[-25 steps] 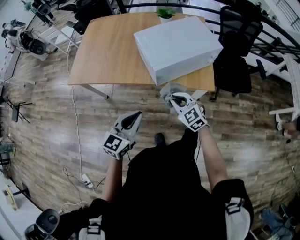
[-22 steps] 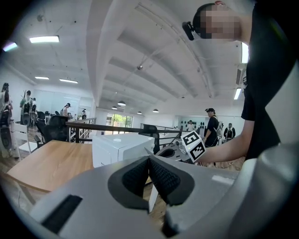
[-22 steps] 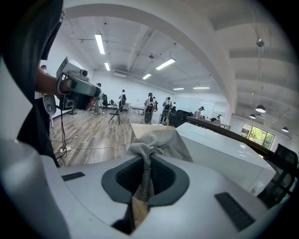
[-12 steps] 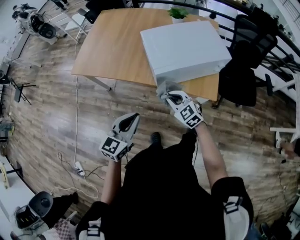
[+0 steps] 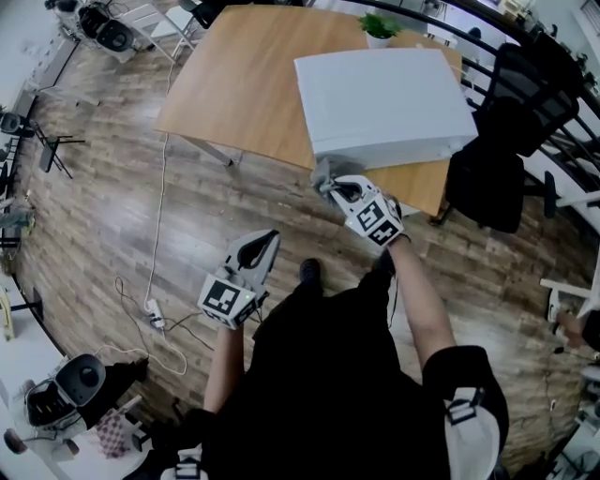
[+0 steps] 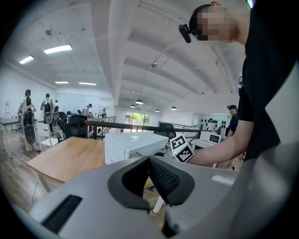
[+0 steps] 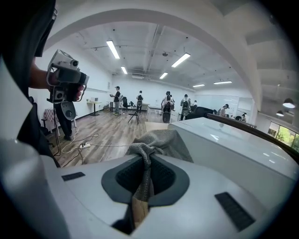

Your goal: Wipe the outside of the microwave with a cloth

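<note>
Right gripper: jaws pressed onto a bunched fold of grey knitted cloth; in the right gripper view the cloth runs down between the two dark pads of the right gripper.
Cloth position: its loose end lies against the near lower corner of the white microwave, at the near edge of the table.
Right arm: bare forearm stretched forward from a black sleeve.
Left gripper: jaws pressed together with nothing between them, as the left gripper view shows; held low over the floor, well apart from the microwave.
Markings: right cube and left cube carry black-and-white square patterns; any print on the microwave is too small to make out.
Microwave: a plain white box on the right part of the wooden table, its top towards the head camera; its side wall fills the right of the right gripper view.
Table top: a small green potted plant stands at the far edge, just behind the microwave.
Beside the table: a black office chair to the right.
Floor: wood planks, with a white cable leading to a power strip on the left.
</note>
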Demonstrator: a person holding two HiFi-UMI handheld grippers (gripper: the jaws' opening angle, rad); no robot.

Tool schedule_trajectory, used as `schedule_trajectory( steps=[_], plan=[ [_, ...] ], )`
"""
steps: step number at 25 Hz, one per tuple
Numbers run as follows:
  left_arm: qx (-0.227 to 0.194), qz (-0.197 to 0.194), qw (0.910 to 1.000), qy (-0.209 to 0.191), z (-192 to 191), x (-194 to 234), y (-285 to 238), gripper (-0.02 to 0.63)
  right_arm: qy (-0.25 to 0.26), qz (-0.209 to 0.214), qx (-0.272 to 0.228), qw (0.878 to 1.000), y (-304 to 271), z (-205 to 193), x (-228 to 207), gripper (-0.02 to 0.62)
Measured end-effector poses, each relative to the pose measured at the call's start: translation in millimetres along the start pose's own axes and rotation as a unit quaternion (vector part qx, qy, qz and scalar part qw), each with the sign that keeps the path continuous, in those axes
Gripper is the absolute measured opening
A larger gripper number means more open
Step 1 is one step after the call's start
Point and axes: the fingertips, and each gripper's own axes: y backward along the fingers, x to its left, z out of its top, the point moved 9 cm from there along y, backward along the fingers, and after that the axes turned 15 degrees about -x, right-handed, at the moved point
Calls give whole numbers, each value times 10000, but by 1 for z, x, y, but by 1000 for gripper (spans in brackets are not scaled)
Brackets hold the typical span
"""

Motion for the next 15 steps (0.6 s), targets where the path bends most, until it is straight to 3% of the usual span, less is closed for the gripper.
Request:
schedule_trajectory(
  steps=[7, 15],
  plan=[
    [76, 267, 9996, -3, 0, -3, 5, 3, -140, 5, -75, 9999, -12, -4, -19, 17],
    [60, 337, 9994, -22, 3, 1, 6, 3, -226, -338, -136, 9991, -20, -1, -31, 17]
  ],
)
